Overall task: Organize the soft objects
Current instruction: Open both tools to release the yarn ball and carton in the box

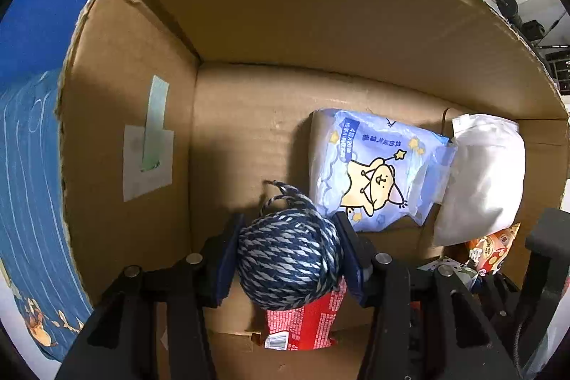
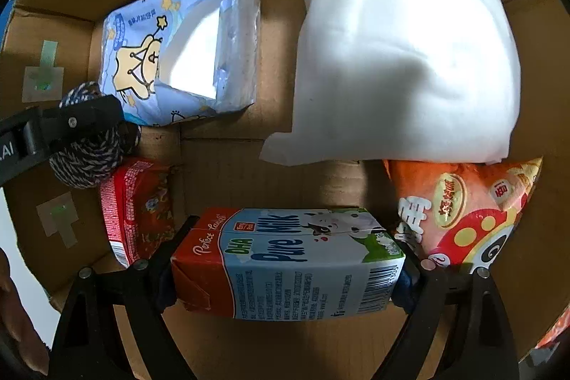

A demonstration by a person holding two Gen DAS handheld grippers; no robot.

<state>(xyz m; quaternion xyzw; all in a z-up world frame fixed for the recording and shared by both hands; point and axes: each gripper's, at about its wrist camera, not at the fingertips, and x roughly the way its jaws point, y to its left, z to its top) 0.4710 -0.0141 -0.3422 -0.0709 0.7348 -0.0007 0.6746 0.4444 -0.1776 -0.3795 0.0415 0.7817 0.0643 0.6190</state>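
Note:
My left gripper (image 1: 290, 251) is shut on a blue and white yarn ball (image 1: 288, 255) and holds it inside a cardboard box (image 1: 285, 6), over a red packet (image 1: 306, 323). The yarn ball (image 2: 89, 152) and the left gripper (image 2: 82, 121) also show in the right wrist view. My right gripper (image 2: 285, 266) is shut on a milk carton (image 2: 285, 262) lying sideways, low inside the box. A blue tissue pack (image 1: 374, 166) and a white pillow (image 1: 481, 180) lie on the box floor.
An orange snack bag (image 2: 470, 216) lies under the pillow's (image 2: 402, 59) near edge. The tissue pack (image 2: 178, 52) sits toward the far left, the red packet (image 2: 139, 209) at left. A blue patterned cloth (image 1: 28, 166) lies outside the box at left.

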